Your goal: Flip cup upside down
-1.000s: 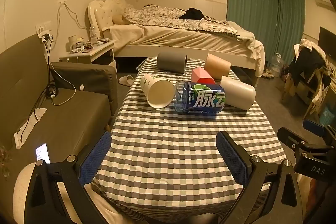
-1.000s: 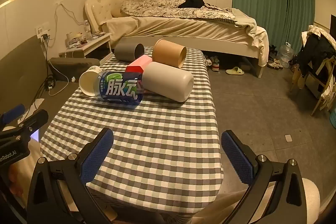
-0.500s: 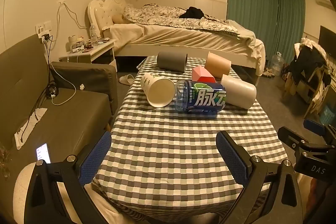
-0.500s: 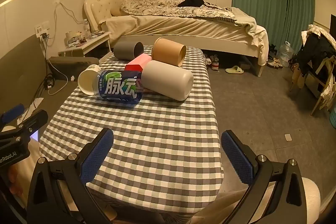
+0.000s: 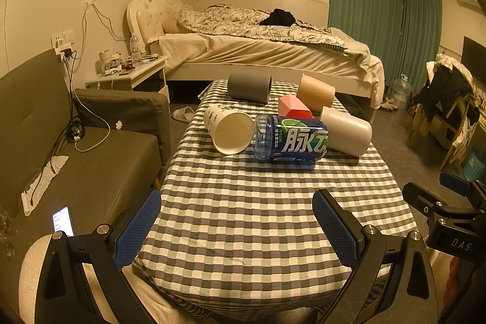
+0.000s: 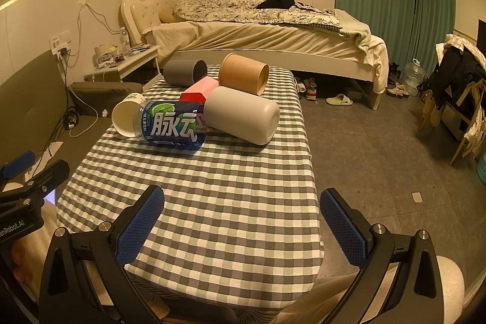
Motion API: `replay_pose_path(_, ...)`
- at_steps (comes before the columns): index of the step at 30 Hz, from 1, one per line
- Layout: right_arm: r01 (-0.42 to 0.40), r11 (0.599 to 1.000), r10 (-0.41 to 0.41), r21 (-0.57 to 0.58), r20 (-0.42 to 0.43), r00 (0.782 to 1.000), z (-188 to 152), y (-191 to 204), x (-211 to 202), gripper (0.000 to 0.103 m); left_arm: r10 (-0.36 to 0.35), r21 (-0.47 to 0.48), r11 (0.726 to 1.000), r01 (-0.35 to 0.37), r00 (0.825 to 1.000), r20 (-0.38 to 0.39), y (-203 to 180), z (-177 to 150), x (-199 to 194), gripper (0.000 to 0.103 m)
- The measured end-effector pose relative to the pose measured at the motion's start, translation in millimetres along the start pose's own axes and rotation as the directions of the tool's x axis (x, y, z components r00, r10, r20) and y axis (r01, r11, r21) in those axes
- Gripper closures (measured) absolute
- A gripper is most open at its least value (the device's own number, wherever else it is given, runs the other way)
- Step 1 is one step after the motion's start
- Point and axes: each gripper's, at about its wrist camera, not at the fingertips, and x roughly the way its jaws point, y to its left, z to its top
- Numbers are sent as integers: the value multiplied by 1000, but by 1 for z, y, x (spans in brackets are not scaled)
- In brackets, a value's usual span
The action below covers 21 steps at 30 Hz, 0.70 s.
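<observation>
Several cups lie on their sides on the checkered table (image 5: 243,202): a white paper cup (image 5: 228,129) with its mouth towards me, a blue-labelled clear cup (image 5: 291,138), a beige cup (image 5: 346,131), a pink cup (image 5: 293,107), a grey cup (image 5: 249,87) and a tan cup (image 5: 316,91). In the right wrist view the blue-labelled cup (image 6: 173,125) lies next to the beige cup (image 6: 243,116). My left gripper (image 5: 237,230) is open and empty over the table's near edge. My right gripper (image 6: 241,228) is open and empty, also at the near edge.
A dark sofa (image 5: 76,157) with a phone (image 5: 62,222) and cables stands left of the table. A nightstand (image 5: 130,75) and a bed (image 5: 267,50) lie behind it. A chair with clothes (image 5: 449,99) is at the right. The table's right edge drops to the floor (image 6: 379,157).
Both grippers have drifted slightly, so the cups sit a little differently in each view. The cups have not moved and both grippers stay open.
</observation>
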Motion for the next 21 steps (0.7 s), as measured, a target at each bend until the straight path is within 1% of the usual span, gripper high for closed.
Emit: replay_pose_path(21, -1, 1000, 1, 2, -4, 1000, 0, -1, 2, 0, 2, 2, 1000, -2, 1000, -3, 0, 0, 0, 0)
